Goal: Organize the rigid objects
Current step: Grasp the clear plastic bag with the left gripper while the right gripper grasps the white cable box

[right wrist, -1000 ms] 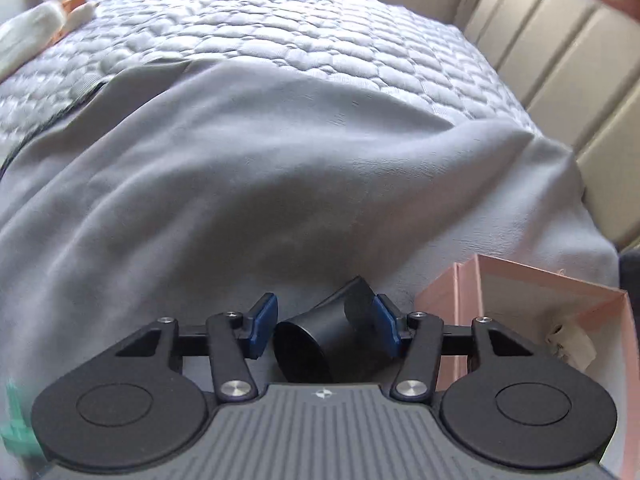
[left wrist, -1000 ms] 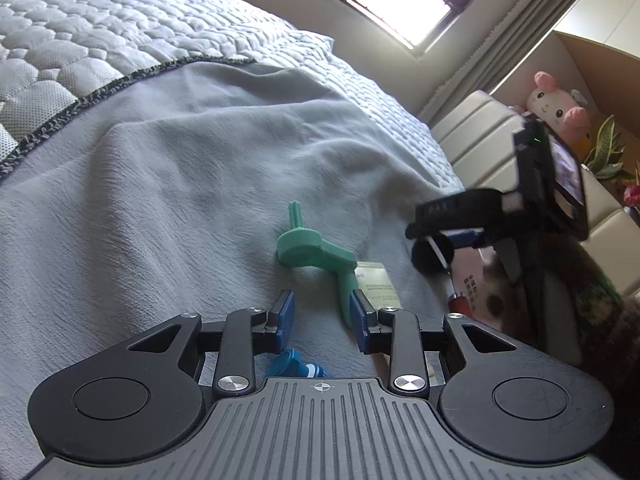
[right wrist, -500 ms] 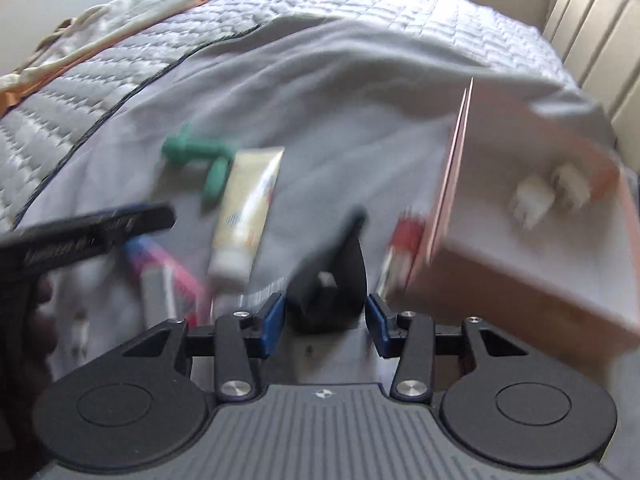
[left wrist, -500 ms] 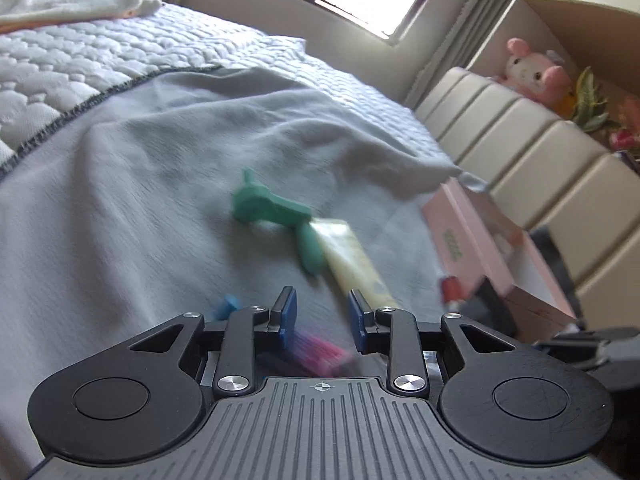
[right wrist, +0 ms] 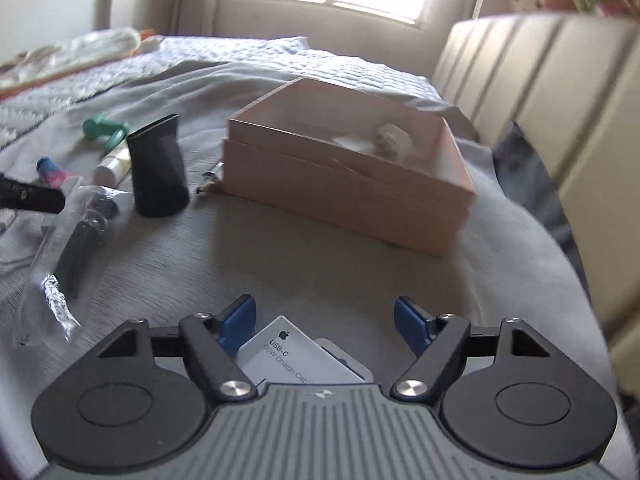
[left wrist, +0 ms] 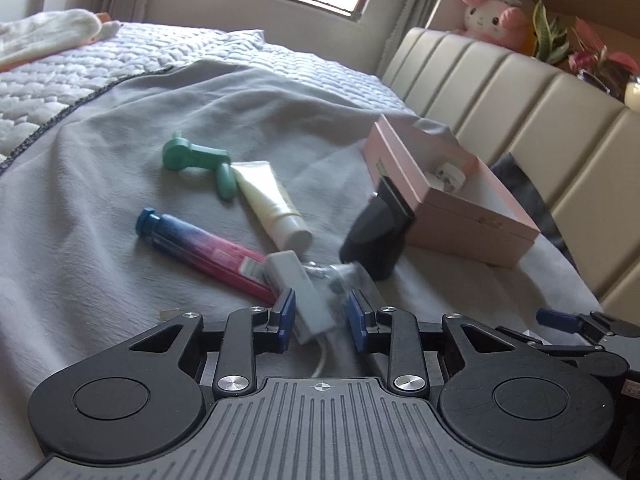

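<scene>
An open pink box (left wrist: 448,192) (right wrist: 344,172) sits on the grey blanket with a small white item inside. A black nozzle (left wrist: 376,236) (right wrist: 158,172) stands beside it. A green tool (left wrist: 200,160), a cream tube (left wrist: 272,204) and a blue-pink tube (left wrist: 200,244) lie to the left. My left gripper (left wrist: 322,316) is open over a grey adapter (left wrist: 300,292) and a clear bag (right wrist: 72,232). My right gripper (right wrist: 326,320) is open wide and empty above a white USB-C cable box (right wrist: 300,356).
A padded beige headboard (left wrist: 520,100) runs along the right behind the box. A quilted bedspread (left wrist: 120,64) and a folded cream cloth (left wrist: 40,40) lie at the back left. A pink plush toy (left wrist: 492,16) and plants sit on the shelf above.
My right gripper let go of the black nozzle, which now stands on the blanket, and pulled back with its jaws wide. My left gripper drew back over the adapter.
</scene>
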